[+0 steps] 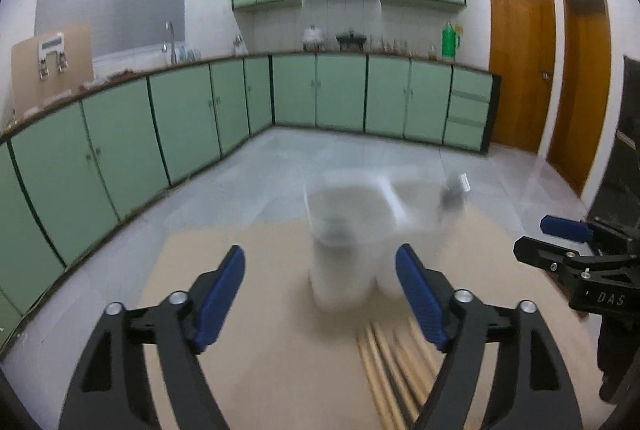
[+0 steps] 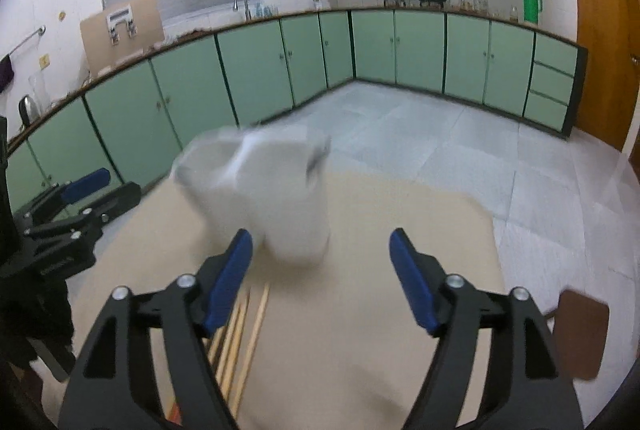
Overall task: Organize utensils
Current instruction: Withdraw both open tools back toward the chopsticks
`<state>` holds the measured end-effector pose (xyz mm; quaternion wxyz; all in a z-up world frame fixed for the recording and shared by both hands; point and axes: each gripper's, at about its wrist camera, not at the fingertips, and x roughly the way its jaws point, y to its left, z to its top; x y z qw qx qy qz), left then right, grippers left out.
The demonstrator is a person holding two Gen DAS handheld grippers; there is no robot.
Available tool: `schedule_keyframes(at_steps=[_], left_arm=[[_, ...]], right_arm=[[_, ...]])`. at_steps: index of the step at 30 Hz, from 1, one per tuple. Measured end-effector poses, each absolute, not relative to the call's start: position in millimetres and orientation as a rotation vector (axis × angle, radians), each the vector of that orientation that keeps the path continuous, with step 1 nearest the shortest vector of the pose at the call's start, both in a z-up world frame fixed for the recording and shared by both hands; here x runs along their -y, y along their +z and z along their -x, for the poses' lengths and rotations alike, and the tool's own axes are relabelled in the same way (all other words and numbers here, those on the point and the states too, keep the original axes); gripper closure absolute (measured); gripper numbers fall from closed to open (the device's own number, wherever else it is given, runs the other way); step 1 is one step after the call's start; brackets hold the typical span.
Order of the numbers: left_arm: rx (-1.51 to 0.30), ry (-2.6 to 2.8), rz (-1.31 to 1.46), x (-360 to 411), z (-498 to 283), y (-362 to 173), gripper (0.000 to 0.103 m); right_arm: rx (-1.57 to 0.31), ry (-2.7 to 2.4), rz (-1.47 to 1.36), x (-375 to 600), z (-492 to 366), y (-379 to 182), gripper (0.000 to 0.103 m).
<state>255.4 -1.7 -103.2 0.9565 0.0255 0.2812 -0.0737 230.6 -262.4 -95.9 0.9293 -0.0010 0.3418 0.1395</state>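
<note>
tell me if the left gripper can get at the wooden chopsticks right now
Probably yes: the left gripper is open and empty, and the chopsticks lie bare on the table near its right finger; the white holder stands beyond.

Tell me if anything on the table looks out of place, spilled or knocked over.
Nothing stands out. The white utensil holder stands upright on the table, though blurred. The wooden chopsticks lie loose beside each other in front of it, not yet sorted. Both the left gripper and right gripper are open and empty.
</note>
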Motion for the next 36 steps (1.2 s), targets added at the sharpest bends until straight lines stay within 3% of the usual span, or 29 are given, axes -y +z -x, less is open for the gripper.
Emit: schedule_keyframes(at_steps=[7,14,36], left_arm=[[-0.798,-0.149,-0.048,-3.0,-180.7,-167.0,0.016],[-0.939,-0.148,-0.032,-7.4,-136.6,-204.6,0.014],[-0.945,-0.261,-0.078,27.1,-103.3,-205.6,0.014]], right_arm=[[-0.859,0.275,0.027,255.0,-143.1,-150.6,0.015],[-0.961,0.272,0.042,241.3,-92.7,-185.0,0.014],[-0.969,0.204,0.008,263.3,-81.6,-184.3,0.015]])
